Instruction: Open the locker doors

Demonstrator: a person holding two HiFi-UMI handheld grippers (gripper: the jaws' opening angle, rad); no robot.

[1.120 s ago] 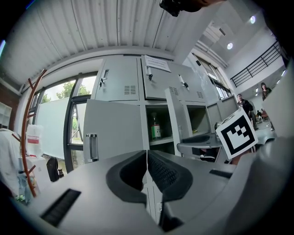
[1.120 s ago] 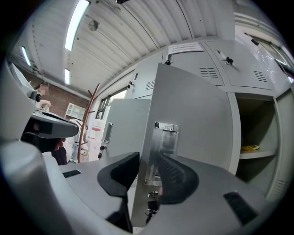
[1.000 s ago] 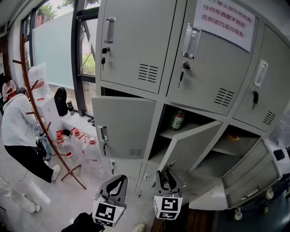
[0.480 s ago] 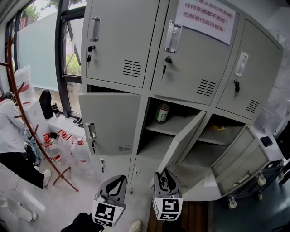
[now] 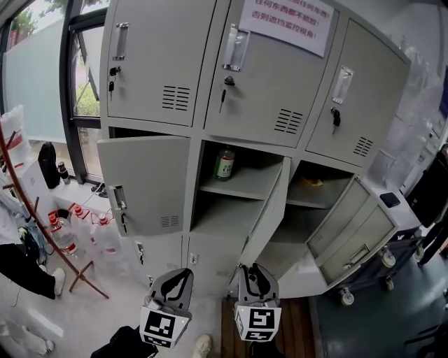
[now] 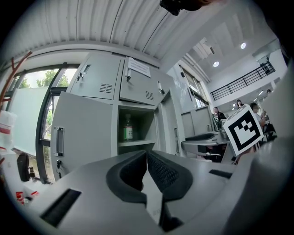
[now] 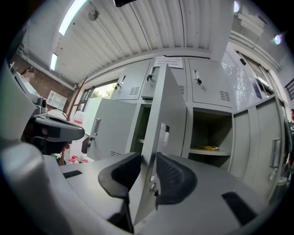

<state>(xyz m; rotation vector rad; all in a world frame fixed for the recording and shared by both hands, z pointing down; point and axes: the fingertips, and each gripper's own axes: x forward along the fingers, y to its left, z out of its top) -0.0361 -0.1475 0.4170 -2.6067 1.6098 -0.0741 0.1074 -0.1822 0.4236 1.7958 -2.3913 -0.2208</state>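
Lockers (image 5: 280, 77) now look farther off, middle door (image 5: 271, 210) swung wider.

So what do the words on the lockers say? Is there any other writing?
Notice on top middle door: two lines of red Chinese characters, too blurred to quote.
Bottle label: too small to read.
Markers: black-and-white patterns only, no words.
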